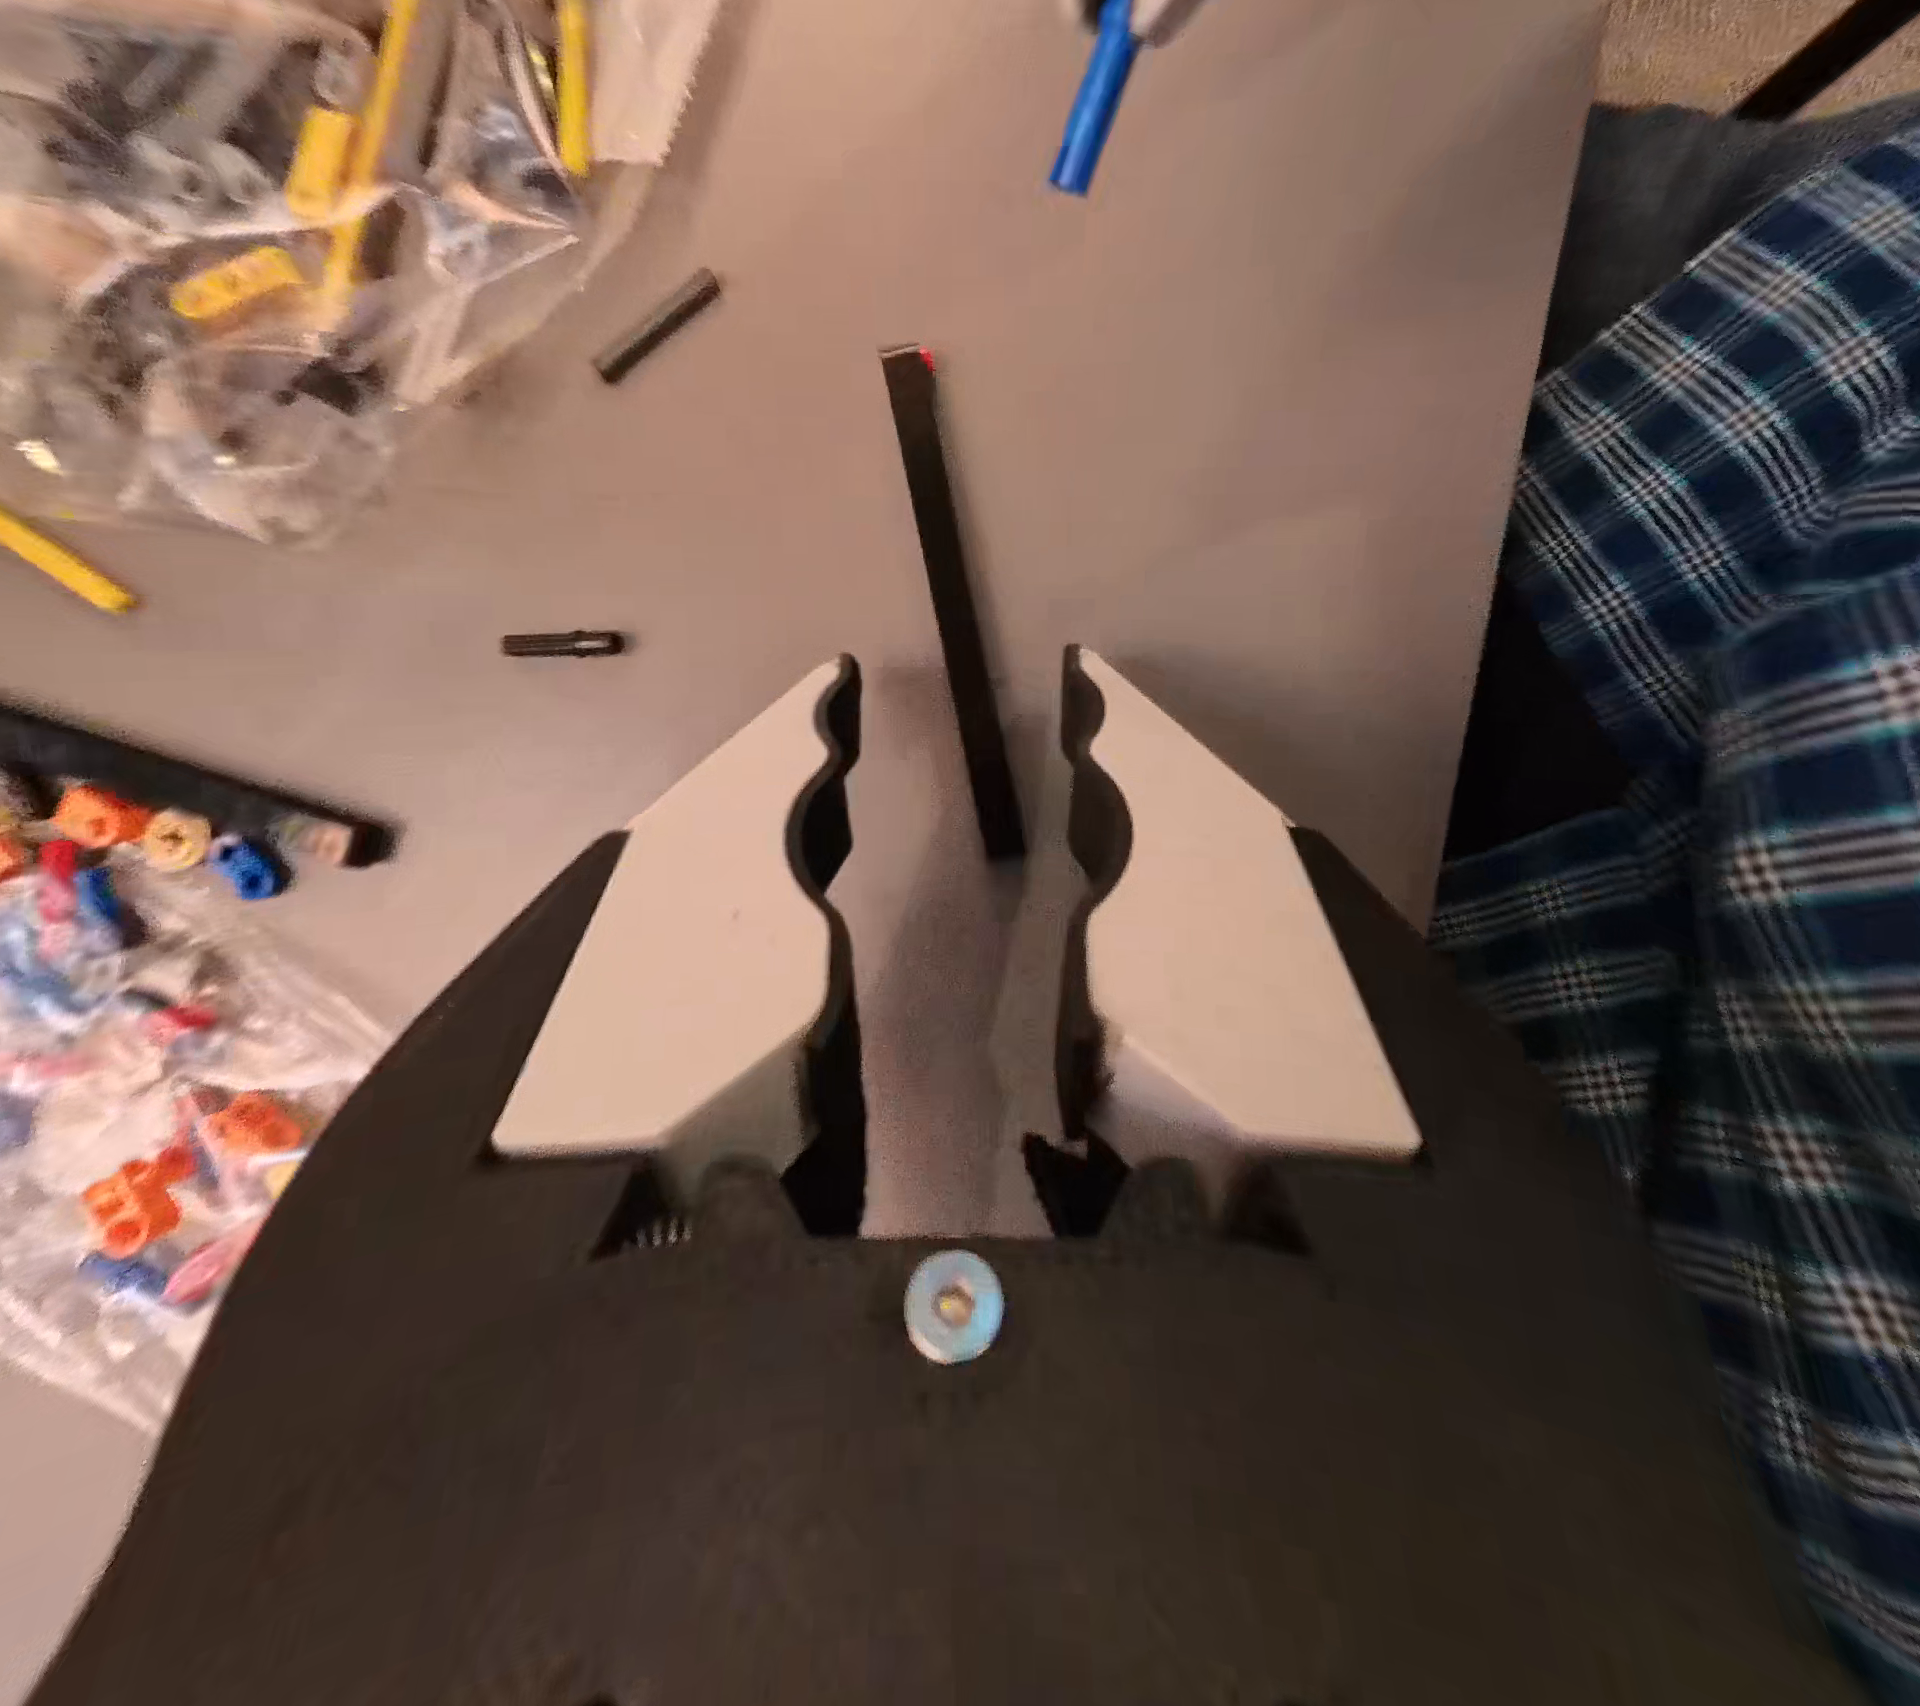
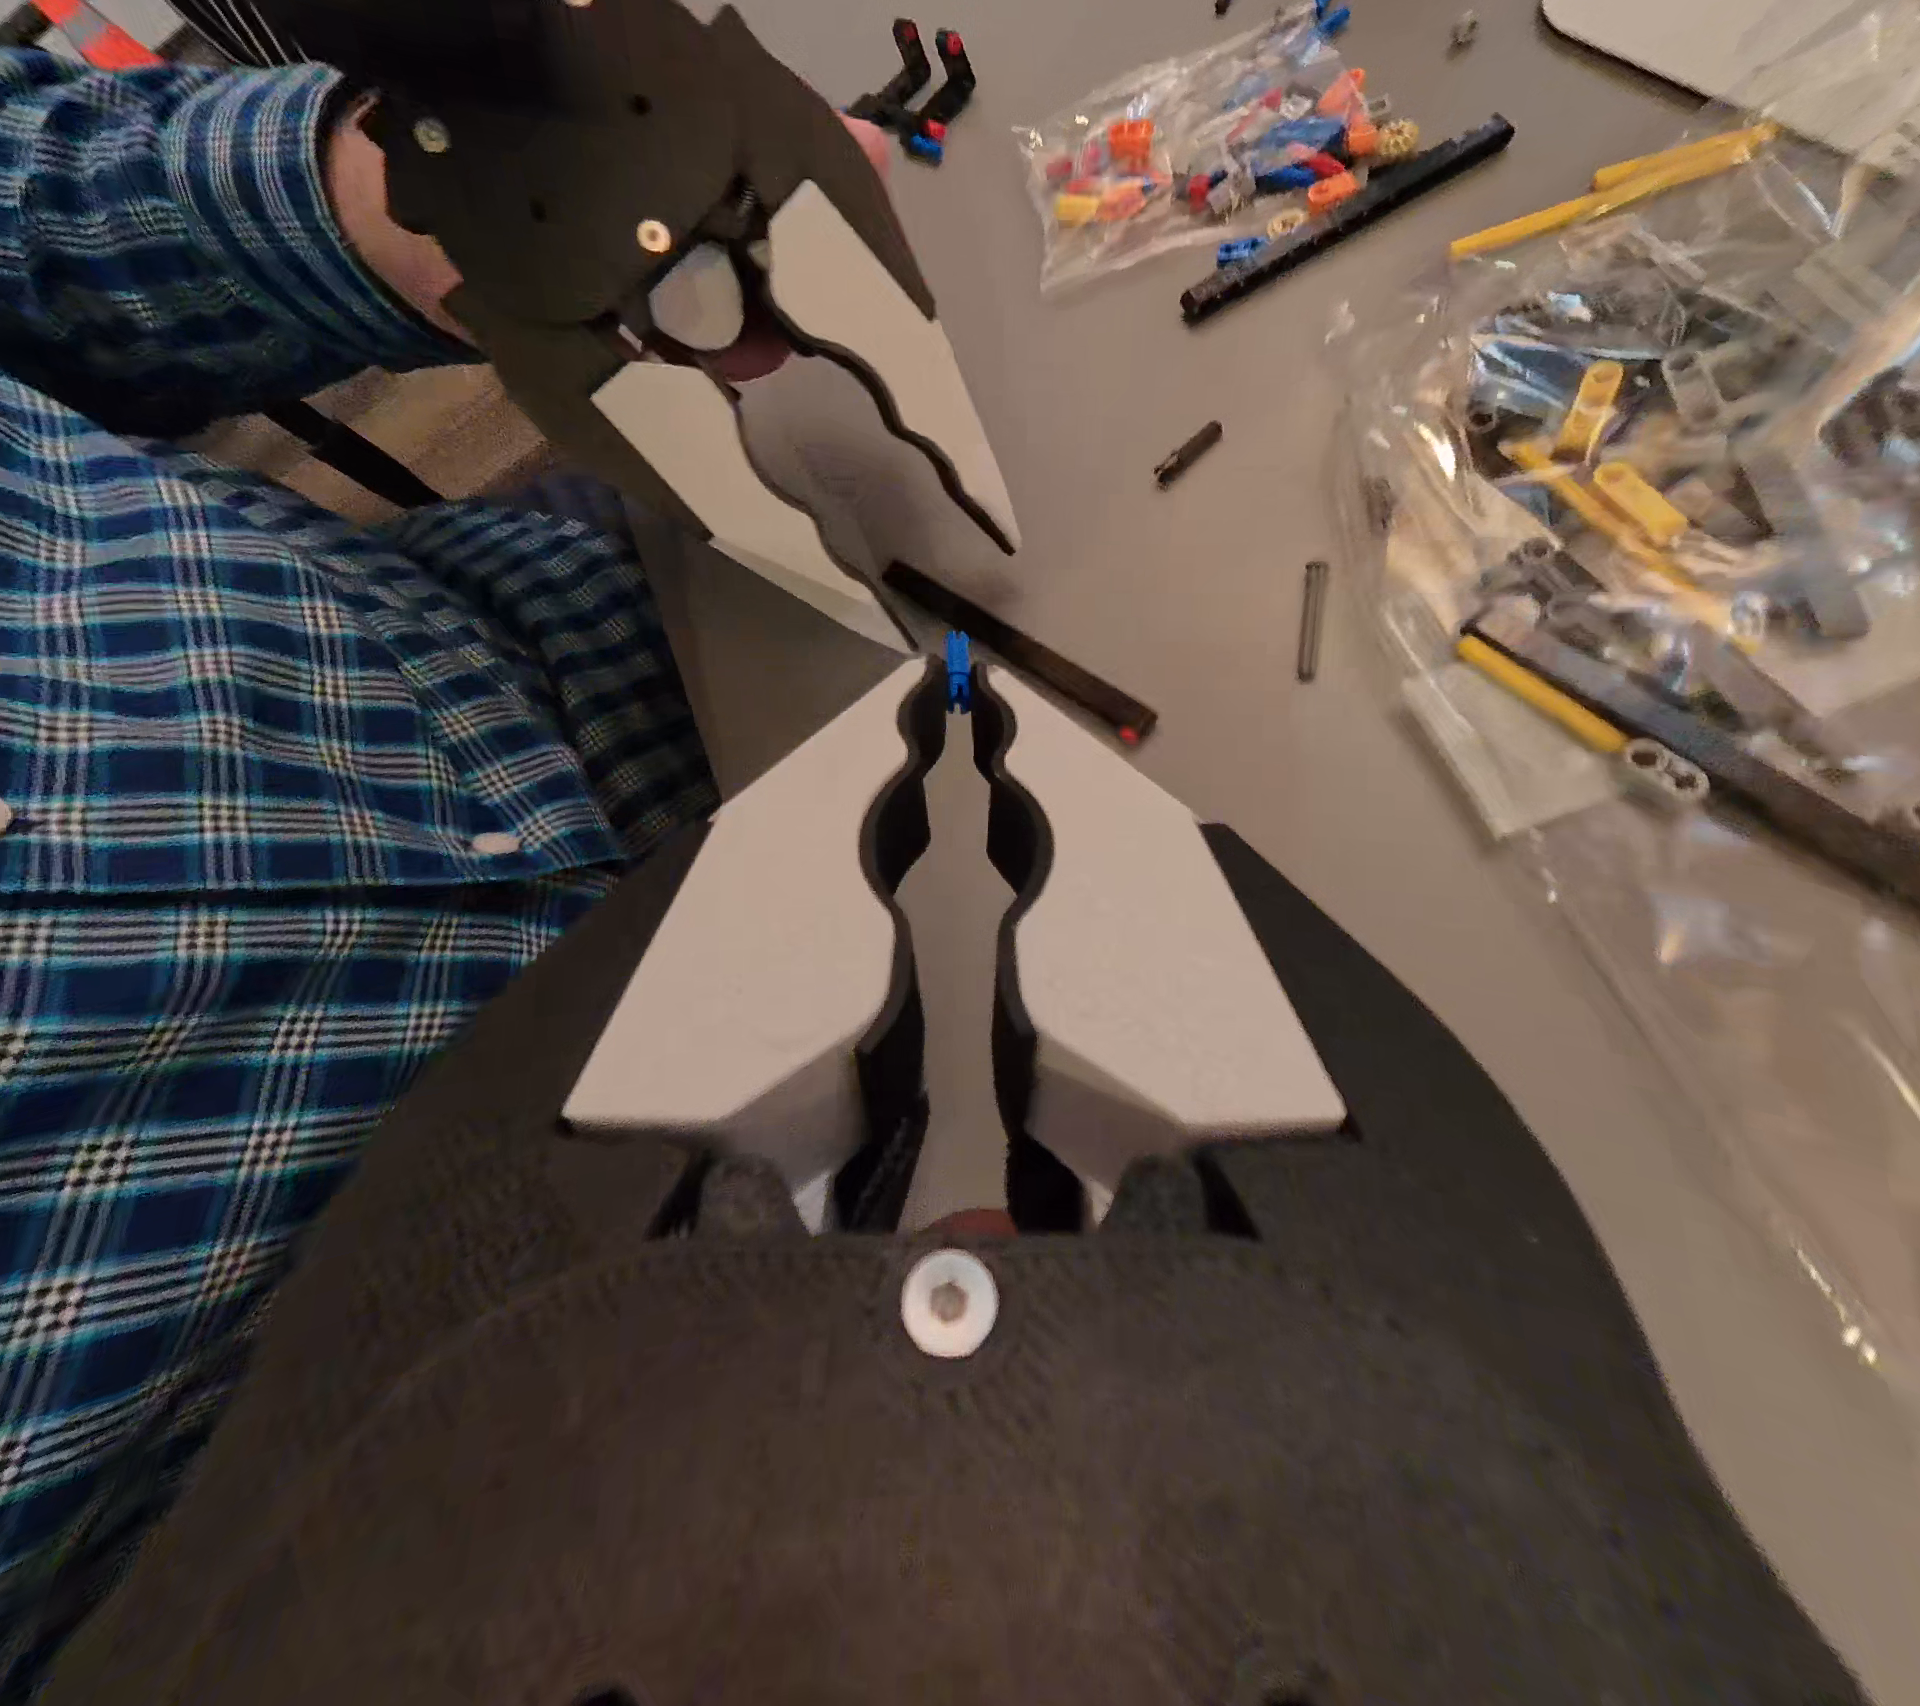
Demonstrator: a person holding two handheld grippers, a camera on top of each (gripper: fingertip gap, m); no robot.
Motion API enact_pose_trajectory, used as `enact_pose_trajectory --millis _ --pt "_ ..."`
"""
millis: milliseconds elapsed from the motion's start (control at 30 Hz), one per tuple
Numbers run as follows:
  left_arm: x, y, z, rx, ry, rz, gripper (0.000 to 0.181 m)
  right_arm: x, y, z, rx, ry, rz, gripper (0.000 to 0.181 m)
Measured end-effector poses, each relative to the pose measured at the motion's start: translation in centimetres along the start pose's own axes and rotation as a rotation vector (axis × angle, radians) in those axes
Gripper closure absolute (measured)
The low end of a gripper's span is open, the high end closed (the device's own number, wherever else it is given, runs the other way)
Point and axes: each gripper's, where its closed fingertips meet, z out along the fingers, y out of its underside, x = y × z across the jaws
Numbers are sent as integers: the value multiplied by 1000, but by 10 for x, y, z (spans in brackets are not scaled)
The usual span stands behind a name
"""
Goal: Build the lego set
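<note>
Right gripper pinches a blue pin; left gripper, fingers apart, straddles a black beam near the desk edge.

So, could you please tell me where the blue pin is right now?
The blue pin is pinched at the tips of the right tongs, held just above the long black beam lying on the grey table.

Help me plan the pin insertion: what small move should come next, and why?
Probably close the left tongs on the black beam. It lies on the table between their open fingers, ungripped, while the right tongs already pinch the blue pin just above it. Steadying the beam first should let the pin go in.
</note>
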Motion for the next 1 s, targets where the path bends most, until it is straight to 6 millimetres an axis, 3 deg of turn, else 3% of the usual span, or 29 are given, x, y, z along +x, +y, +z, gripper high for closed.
enact_pose_trajectory --millis 100,200,300,400,533,633,833,933,1000 --pt "2 -3 11 -55 16 -33 148 -2 9 -5 3 23 -1 180" --pt "-8 -2 11 -98 -49 -35 177 -4 11 -8 -1 40 -27 180" --pt "-10 -1 10 -84 -61 -78 177 -5 9 -10 10 38 -43 180" --pt "-13 -10 5 68 -22 -249 176 -7 4 -8 31 46 -61 180" --pt "-27 -44 -25 463 144 -656 176 -11 -5 1 57 71 -106 180" --pt "-42 -56 -42 668 188 -824 176 -16 -9 13 38 120 -200 180" --pt "-54 -62 -50 847 157 -936 176 -19 -19 32 6 241 -376 180" --pt "-54 -62 -48 858 154 -957 176 -8 -25 35 1 318 -407 180" --pt "-55 -62 -47 859 140 -961 176 -10 -26 39 2 281 -389 180"
